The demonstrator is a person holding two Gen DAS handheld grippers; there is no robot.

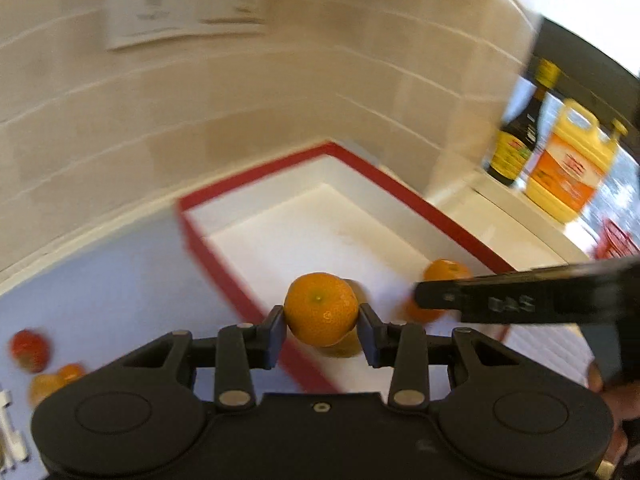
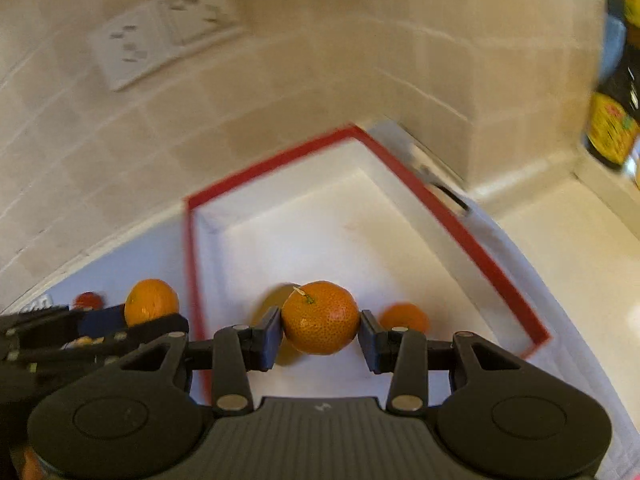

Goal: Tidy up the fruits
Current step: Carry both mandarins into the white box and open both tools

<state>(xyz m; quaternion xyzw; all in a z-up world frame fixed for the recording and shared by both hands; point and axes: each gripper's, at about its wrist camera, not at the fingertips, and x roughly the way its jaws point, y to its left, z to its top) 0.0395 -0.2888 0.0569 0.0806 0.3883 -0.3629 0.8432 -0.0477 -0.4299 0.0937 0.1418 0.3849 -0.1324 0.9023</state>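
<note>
My left gripper (image 1: 321,326) is shut on a tangerine (image 1: 321,310) and holds it over the near left edge of a white box with a red rim (image 1: 208,252). My right gripper (image 2: 320,332) is shut on another tangerine (image 2: 320,317) above the same box (image 2: 460,228). The right gripper's black body (image 1: 520,300) crosses the left wrist view at the right. The left gripper (image 2: 80,332) with its tangerine (image 2: 151,301) shows at the left of the right wrist view. More orange fruit (image 2: 404,316) lies inside the box, and a yellowish fruit (image 2: 274,304) sits behind my held tangerine.
A red fruit (image 1: 29,350) and small orange fruits (image 1: 56,380) lie on the pale blue counter at the left. A dark sauce bottle (image 1: 516,136) and a yellow jug (image 1: 568,164) stand on a ledge at the right. Tiled wall with outlets (image 2: 160,32) stands behind.
</note>
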